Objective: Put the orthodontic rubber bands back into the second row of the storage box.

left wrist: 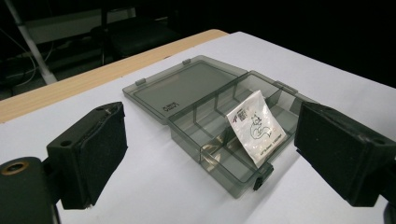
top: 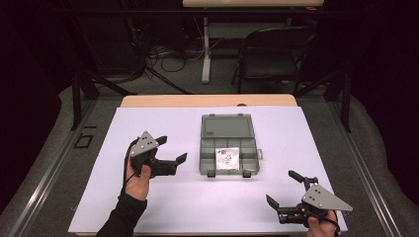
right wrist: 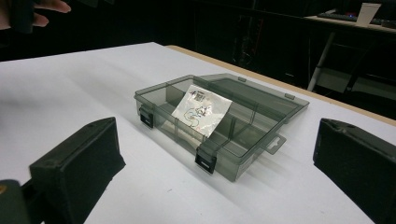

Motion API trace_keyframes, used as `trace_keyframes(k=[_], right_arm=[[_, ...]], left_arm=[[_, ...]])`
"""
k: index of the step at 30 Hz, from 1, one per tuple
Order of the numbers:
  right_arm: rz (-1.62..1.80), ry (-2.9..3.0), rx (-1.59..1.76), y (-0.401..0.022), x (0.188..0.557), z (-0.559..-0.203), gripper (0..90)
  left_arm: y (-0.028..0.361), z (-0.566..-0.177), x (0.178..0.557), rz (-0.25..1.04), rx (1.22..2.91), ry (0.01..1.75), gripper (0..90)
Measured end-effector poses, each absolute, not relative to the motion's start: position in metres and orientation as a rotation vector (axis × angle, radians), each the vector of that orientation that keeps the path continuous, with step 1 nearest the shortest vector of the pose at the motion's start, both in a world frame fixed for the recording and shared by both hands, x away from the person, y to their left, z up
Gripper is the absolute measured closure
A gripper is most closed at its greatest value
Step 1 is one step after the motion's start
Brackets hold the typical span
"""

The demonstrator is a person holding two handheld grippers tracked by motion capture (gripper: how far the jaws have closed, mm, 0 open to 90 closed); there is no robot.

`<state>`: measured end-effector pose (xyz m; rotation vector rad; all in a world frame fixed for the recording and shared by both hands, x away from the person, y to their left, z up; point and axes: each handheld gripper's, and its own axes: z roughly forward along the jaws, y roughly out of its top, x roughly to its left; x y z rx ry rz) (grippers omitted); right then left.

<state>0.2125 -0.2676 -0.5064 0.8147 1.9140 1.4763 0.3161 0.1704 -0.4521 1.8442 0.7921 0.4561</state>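
Item: clear grey compartment box (top: 229,144), lid laid open flat toward the far side, standing near the middle of the white sheet (top: 148,207) that covered the table. A small white printed packet (top: 228,159) rested inside it, leaning tilted across the dividers of the near compartments; the left gripper view (left wrist: 255,127) and the right gripper view (right wrist: 201,109) both showed it propped on the partition walls rather than lying flat in one cell.

Tools: we held the left gripper (top: 170,150) to the left of the box, near it but apart, jaws wide with nothing between them. The right gripper (top: 282,190) sat at the near right corner of the sheet, well apart from the box, jaws likewise wide and empty.

Step, as we judged it: the packet was in the box and both tools stood free of it, so either seating the packet or closing the lid looked to be the work in hand.

Next move, as we judged it: the packet stood proud of the dividers and would likely foul the lid. It called for one tool to press or re-lay the packet flat, then a lift of the lid's far edge over toward the two front latches (right wrist: 206,161), the other tool steadying the light box against sliding.
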Motion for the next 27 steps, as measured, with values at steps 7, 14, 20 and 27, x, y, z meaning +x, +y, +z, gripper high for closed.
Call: trace_keyframes(k=[7,14,20,27], right_arm=[[1.480,1.909,0.816,-0.268,0.212,-0.506,0.3],[1.475,1.919,0.816,-0.269,0.212,-0.506,0.3],[1.477,1.912,0.814,-0.268,0.212,-0.506,0.3],[1.476,1.922,0.813,-0.268,0.212,-0.506,0.3]], left_arm=[[0.188,-0.458,0.305,0.484,1.837,0.810,9.6],[0.207,-0.463,0.290,0.503,1.807,0.838,9.6],[0.224,-0.470,0.275,0.523,1.788,0.852,9.6],[0.236,-0.480,0.261,0.532,1.770,0.857,9.6]])
